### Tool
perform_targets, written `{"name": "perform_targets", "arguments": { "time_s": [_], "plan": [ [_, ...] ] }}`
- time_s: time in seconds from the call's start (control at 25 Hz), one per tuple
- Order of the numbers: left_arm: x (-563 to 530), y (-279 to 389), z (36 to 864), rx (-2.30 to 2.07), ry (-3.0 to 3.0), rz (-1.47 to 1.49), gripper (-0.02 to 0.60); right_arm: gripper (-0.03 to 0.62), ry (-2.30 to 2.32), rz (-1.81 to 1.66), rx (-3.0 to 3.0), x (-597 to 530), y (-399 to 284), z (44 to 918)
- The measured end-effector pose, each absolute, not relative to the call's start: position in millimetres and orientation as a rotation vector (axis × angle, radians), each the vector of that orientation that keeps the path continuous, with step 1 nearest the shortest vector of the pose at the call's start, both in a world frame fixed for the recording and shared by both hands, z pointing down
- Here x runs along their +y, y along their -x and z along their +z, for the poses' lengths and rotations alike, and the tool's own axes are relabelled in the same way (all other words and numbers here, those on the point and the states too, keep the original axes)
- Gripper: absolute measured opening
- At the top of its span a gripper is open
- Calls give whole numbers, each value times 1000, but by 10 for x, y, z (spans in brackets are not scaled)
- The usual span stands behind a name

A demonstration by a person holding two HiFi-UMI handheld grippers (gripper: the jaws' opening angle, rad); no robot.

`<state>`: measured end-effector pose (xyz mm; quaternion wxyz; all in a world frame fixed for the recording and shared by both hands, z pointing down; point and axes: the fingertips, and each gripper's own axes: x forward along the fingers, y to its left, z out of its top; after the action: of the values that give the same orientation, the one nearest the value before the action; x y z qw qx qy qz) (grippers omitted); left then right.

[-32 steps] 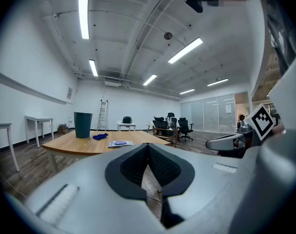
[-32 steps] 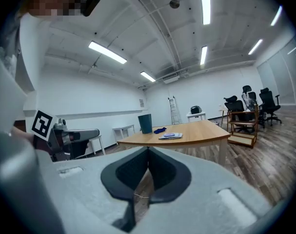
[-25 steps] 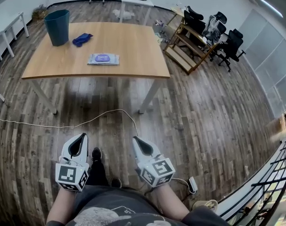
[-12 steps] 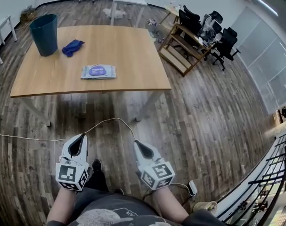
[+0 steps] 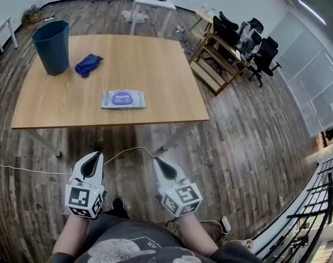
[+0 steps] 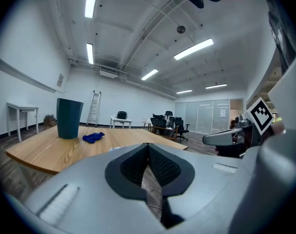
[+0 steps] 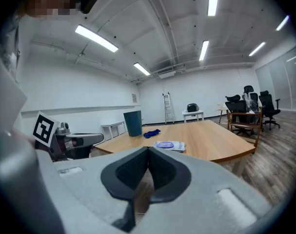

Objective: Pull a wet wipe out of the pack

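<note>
A flat pack of wet wipes with a purple oval label lies near the front edge of the wooden table; in the right gripper view the wipes pack lies ahead on the tabletop. My left gripper and right gripper hang over the floor in front of the table, well short of the pack. Both are shut with nothing between the jaws. In the left gripper view the left gripper points at the table, its jaws meeting at the tip.
A dark teal bin stands at the table's far left, with a blue cloth beside it. A white cable runs across the wood floor under the table's front edge. A wooden shelf and office chairs stand at the right.
The table and the wipes pack have come closer and lower in the head view. Both grippers have moved forward towards the table, still shut.
</note>
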<state>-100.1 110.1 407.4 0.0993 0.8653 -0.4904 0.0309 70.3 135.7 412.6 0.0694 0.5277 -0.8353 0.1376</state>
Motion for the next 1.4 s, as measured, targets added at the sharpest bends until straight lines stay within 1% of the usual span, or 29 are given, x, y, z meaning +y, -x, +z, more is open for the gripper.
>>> {"name": "perform_targets", "arguments": {
  "time_s": [0.68,0.92,1.4],
  "plan": [
    [496,1077,4311,-1376,-2575,166,18,-8,-1648,485,-2460,789,-621,4427],
    [171,1068,4384,-1417,-2542,201,18,-8,-1569,498,-2517,232,-541,4494],
    [-706,842,4618,-1442,-2479,318,18,-8,-1434,486,-2574,-986,-534,4511]
  ]
}}
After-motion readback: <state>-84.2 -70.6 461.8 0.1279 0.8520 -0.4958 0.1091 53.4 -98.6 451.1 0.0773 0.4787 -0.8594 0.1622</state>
